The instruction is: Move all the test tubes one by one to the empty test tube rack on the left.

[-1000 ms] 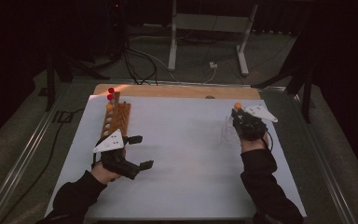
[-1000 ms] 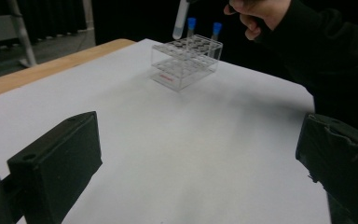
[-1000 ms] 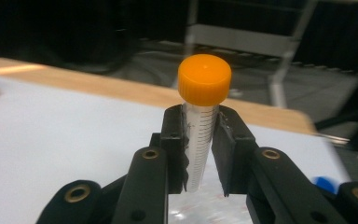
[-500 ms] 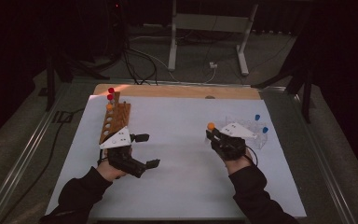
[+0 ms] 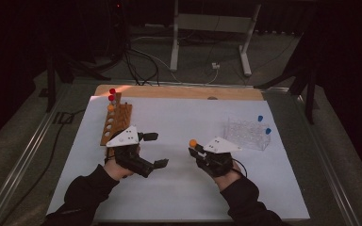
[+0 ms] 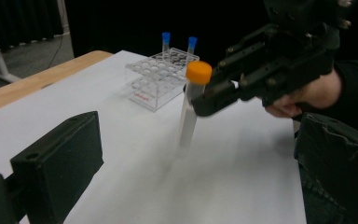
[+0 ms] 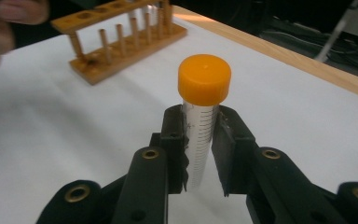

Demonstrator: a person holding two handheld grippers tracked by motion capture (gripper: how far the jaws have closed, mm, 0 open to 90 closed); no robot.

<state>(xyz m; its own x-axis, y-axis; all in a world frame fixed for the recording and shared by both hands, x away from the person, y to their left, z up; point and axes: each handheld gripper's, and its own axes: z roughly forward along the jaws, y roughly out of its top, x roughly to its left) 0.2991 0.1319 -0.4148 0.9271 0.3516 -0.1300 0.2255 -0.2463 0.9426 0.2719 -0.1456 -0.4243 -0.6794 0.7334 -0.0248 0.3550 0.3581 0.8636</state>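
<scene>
Right gripper (image 7: pixel 200 154): jaws nearly closed, clamped on the orange-capped tube (image 7: pixel 201 121) just below its cap; the tube stands upright between the pads, its lower end clear of the white table cover (image 5: pixel 179 188).
Left gripper (image 5: pixel 153 149): jaws spread wide, nothing between them; held above the cover, facing the tube.
Tube's place: straight ahead of the left jaws, well apart from them.
Wooden rack (image 5: pixel 115 123): behind the left gripper, beyond the right jaws.
Clear rack (image 6: pixel 161 77): behind the held tube, bearing two blue-capped tubes (image 6: pixel 166 39).
</scene>
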